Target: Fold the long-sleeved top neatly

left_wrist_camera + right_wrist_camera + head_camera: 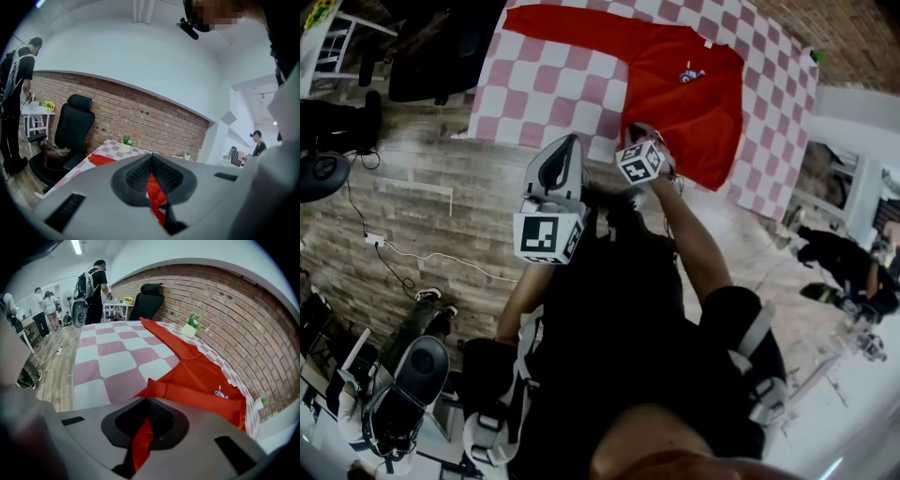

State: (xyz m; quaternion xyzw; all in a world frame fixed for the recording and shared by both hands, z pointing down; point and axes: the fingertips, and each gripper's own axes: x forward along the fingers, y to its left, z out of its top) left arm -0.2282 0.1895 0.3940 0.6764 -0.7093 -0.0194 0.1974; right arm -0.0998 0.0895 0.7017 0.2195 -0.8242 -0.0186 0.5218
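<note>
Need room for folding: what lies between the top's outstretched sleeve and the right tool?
Only bare pink-and-white checked tablecloth, shown in the head view.

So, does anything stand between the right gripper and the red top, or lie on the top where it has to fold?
Nothing visible does. The right gripper is shut on the red top. Nothing lies on it; a small potted plant stands on the checkered tablecloth by the wall, off the fabric.

Long-sleeved top (684, 103) of soft matt cloth — counter (553, 84) covered in smooth checked cloth (matt too), floor (441, 234) of wood planks.
</note>
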